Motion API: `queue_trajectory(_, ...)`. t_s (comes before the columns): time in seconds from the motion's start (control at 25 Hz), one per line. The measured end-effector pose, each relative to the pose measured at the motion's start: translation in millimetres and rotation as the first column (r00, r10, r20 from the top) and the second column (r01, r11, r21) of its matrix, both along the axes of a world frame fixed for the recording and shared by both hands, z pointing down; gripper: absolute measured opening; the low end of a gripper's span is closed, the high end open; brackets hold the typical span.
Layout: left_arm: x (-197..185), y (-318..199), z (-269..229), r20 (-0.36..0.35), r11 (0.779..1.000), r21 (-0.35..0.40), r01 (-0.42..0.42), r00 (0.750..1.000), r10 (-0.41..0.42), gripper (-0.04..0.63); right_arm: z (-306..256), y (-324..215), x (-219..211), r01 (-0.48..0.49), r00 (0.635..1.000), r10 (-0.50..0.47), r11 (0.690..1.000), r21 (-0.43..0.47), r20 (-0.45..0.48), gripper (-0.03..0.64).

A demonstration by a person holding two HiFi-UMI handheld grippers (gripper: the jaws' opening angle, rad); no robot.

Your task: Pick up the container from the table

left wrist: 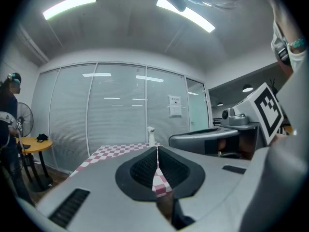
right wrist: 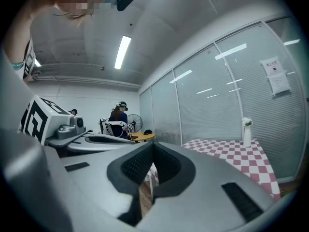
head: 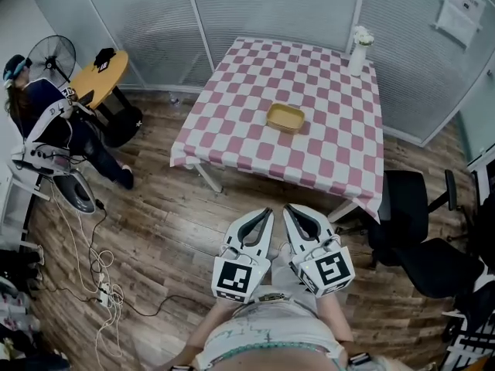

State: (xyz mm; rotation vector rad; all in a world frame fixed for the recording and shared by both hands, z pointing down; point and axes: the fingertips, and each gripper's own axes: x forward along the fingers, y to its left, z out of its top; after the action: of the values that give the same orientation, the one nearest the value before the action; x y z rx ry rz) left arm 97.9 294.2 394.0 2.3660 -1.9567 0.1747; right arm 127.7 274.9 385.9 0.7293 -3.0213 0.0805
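Container is lying near the middle of the checked table, well apart from your left gripper and right gripper, which you are holding closed and empty, so arriving without opening one is probably going to knock it away.

Grey hand-held grippers, black-and-white marker cubes

Open floor up to the table
Room all round the yellow container; white vase well apart at 1 o'clock, office chair at 4.
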Motion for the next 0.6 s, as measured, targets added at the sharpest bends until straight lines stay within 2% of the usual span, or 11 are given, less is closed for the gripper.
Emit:
queue_trajectory(0.28, -7, -38, -4, -0.001, 1.000, -0.004, 0.025, 1.000, -0.025, 0.018, -2, -39, -7, 0.020, 1.000, -0.020, 1.000, -0.004, 0.001, -0.006)
queue_trajectory(0.6, 3, -90, -9, 0.019, 1.000, 0.008, 0.023, 1.000, -0.023, 0.018, -7, -90, 4, 0.015, 1.000, -0.015, 1.000, 0.004, 0.007, -0.006)
